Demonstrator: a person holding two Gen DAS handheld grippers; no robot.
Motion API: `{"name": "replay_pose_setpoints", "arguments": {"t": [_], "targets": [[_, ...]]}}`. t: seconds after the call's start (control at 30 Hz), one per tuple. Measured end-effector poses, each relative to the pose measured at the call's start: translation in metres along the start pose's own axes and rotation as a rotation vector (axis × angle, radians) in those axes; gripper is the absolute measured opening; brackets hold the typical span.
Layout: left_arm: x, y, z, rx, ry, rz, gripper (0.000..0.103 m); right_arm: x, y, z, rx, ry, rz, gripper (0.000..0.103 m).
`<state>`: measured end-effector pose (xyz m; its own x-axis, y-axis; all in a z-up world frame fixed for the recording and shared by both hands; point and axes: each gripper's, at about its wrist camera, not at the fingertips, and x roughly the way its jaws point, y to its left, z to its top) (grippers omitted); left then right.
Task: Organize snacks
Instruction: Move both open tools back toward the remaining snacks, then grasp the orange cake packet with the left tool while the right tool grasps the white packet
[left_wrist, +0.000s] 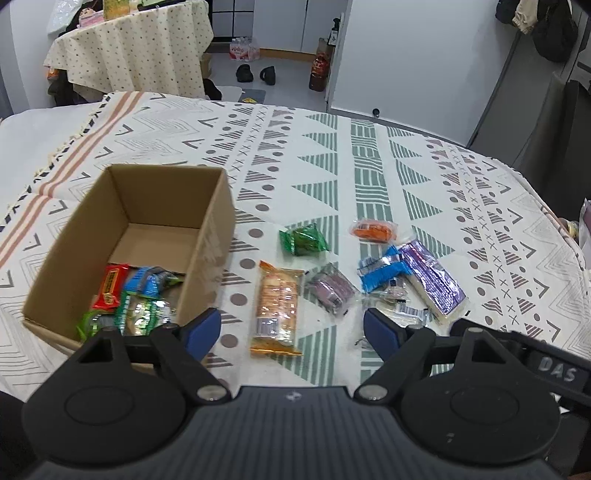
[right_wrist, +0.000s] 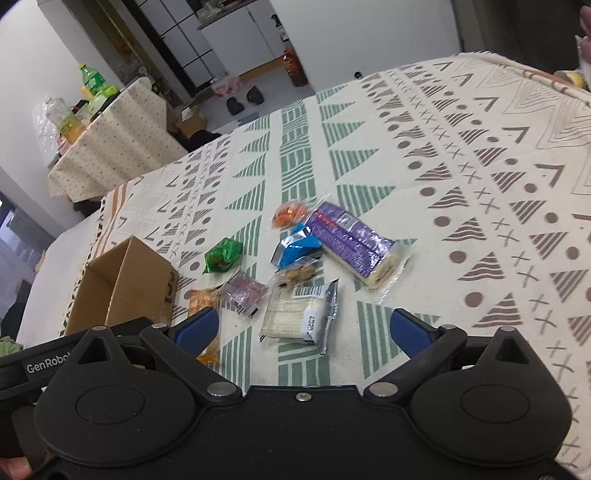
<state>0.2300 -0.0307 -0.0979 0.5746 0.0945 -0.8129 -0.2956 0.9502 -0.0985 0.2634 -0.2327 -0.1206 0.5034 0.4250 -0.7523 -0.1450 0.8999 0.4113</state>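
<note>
At the left of the counter the cardboard box already holds several packets; the other snacks lie loose to its right. The left claw hovers with its jaws apart and empty over the near end of the cracker pack, probably the next pick. It should close across the pack's narrow width. Further right, the right claw is spread and empty above the white pack.

On the worktop the open box stands at the left, with several packets lying in its near end. To the right of the box, more snack packets lie on the cloth, some overlapping. Far behind stands another covered table.
</note>
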Motion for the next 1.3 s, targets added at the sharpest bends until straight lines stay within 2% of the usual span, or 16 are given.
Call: {"name": "replay_pose_setpoints", "arguments": {"t": [0.07,0.23,0.47,0.93,1.13,1.23,1.27,1.3], "targets": [[0.006,-0.004,0.000,-0.002,0.007,-0.004,0.080,0.008,-0.002,0.000,-0.001,0.022,-0.009,0.090],[0.027,-0.004,0.000,-0.036,0.046,0.001,0.065,0.026,-0.010,0.001,0.035,0.068,0.004,0.086],[0.056,-0.009,-0.003,-0.037,0.086,0.019,0.063,0.049,-0.018,0.003,0.036,0.110,-0.024,0.080],[0.101,-0.003,-0.005,-0.038,0.133,0.080,0.060,0.085,-0.018,0.006,0.011,0.177,-0.033,0.076],[0.115,-0.003,-0.009,-0.039,0.154,0.094,0.059,0.097,-0.002,0.008,-0.088,0.160,-0.067,0.076],[0.117,-0.006,-0.011,-0.018,0.137,0.109,0.050,0.097,0.002,0.006,-0.136,0.149,-0.076,0.070],[0.117,-0.006,-0.011,-0.015,0.133,0.112,0.047,0.096,0.002,0.005,-0.141,0.148,-0.065,0.064],[0.116,-0.005,-0.011,-0.014,0.130,0.112,0.037,0.096,0.002,0.005,-0.140,0.148,-0.051,0.057]]}}
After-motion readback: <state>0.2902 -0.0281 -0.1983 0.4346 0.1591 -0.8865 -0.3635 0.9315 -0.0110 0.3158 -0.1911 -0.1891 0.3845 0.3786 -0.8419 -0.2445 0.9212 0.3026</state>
